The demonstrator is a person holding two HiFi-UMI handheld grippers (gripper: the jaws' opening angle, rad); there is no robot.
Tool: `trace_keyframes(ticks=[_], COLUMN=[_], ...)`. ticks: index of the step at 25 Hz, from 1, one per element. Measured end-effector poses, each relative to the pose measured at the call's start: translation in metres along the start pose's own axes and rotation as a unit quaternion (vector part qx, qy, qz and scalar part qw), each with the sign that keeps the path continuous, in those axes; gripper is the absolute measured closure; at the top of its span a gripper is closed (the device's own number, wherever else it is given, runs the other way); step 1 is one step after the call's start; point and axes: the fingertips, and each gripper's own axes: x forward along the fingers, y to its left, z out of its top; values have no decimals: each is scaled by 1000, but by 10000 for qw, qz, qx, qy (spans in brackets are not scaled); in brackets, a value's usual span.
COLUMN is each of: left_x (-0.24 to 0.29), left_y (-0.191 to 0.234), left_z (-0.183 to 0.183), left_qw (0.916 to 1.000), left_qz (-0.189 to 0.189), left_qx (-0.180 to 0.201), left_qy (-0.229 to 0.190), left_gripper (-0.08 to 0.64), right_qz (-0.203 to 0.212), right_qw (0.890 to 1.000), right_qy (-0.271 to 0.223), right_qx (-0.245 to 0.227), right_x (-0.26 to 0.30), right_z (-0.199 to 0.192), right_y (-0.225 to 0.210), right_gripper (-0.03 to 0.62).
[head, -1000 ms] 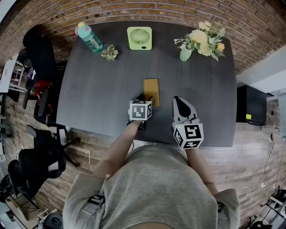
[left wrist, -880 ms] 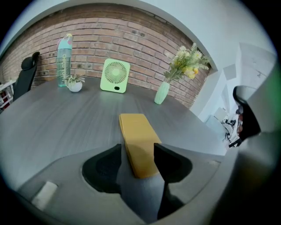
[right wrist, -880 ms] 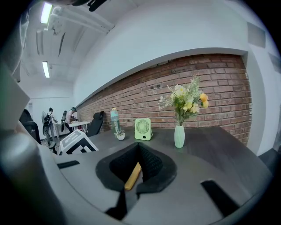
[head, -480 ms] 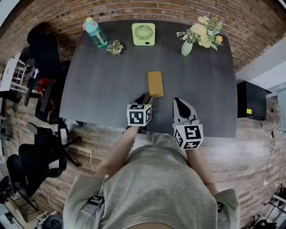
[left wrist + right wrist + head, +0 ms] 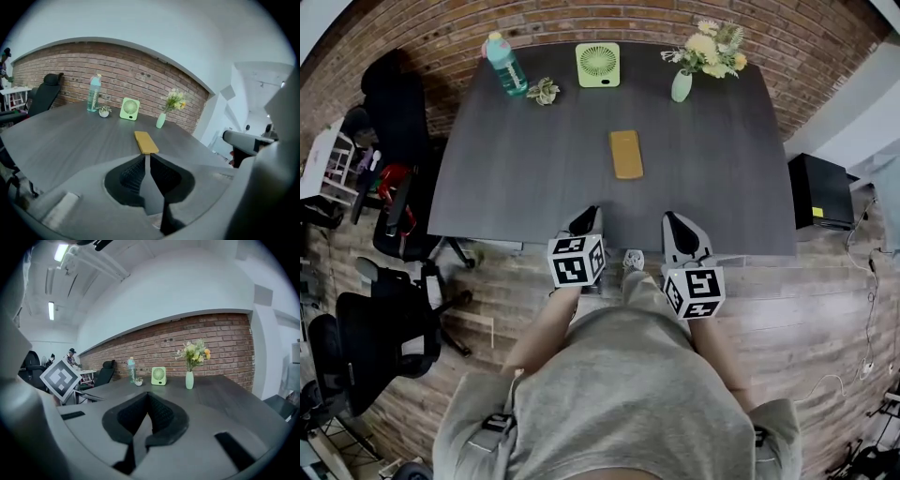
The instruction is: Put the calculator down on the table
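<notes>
**A:** Where is the calculator (image 5: 626,154) now?

**B:** It lies flat near the middle of the table (image 5: 506,178). Its long side runs toward the fan (image 5: 597,65) at the 12 o'clock edge, and nothing touches it.

**A:** A second ago the left hand-held gripper (image 5: 586,221) was right by its near end, jaws spread.

**B:** It has since backed off to the 6 o'clock edge of the table. Its jaws are now pressed together with nothing between them. In its own view the calculator lies clear beyond the tips, at 12 o'clock.

**A:** And the right hand-held gripper (image 5: 677,228)?

**B:** That one has also drawn back to the near edge, jaws together and empty. From there the calculator sits at roughly 11 o'clock, well apart.

**A:** So the put-down is done?

**B:** I'd judge so. The calculator rests on its own, and both hand-held grippers have let go and retreated. Nothing seems left to do but keep clear of it.
</notes>
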Motion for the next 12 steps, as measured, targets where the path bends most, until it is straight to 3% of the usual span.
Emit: trace_keyframes(ticks=[5, 12], left_x=[-54, -116], left_y=[-6, -21], left_z=[-15, -35], left_qw=[9993, 9984], left_qz=[-10, -172], left_qx=[202, 198], left_qy=[-325, -497], left_gripper=[520, 522], right_qz=[-58, -25], right_qw=[10000, 9999], right_qy=[-78, -156], right_qx=[2, -4], right_x=[-41, -94], right_z=[-12, -19], right_y=[25, 58], right_gripper=[589, 589])
